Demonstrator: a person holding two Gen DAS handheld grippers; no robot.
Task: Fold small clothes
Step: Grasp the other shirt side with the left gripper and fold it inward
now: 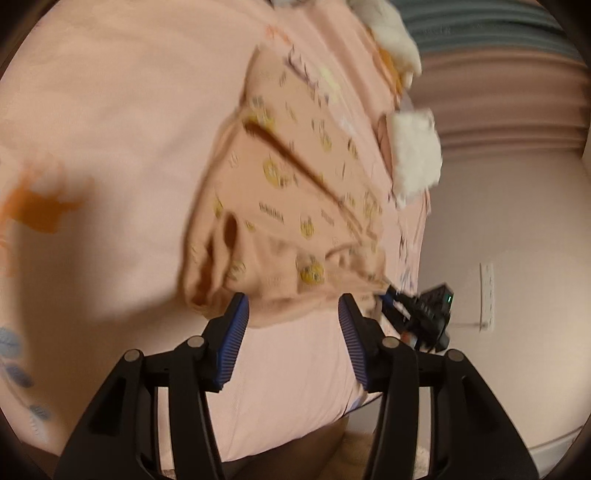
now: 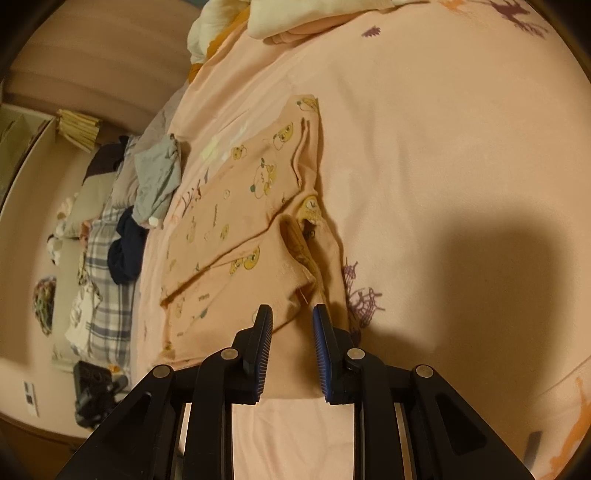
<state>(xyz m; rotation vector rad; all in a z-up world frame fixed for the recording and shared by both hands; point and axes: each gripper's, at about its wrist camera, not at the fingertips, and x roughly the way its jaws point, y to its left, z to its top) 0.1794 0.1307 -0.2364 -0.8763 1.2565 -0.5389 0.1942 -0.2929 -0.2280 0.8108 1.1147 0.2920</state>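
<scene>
A small peach garment [image 1: 295,206] printed with yellow bears lies partly folded on the pink bedsheet [image 1: 110,129]. My left gripper [image 1: 293,306] is open, its blue pads on either side of the garment's near edge, with no cloth pinched. In the right wrist view the same garment [image 2: 236,229] lies ahead. My right gripper [image 2: 291,317] is open at its near corner, with cloth lying between the fingers. The right gripper also shows in the left wrist view [image 1: 417,314], at the garment's right corner.
White fluffy items [image 1: 413,155] lie on the bed beyond the garment. A heap of other clothes [image 2: 155,181], grey, navy and plaid, sits along the bed's left edge in the right wrist view. A folded cream blanket [image 2: 295,14] lies at the far end.
</scene>
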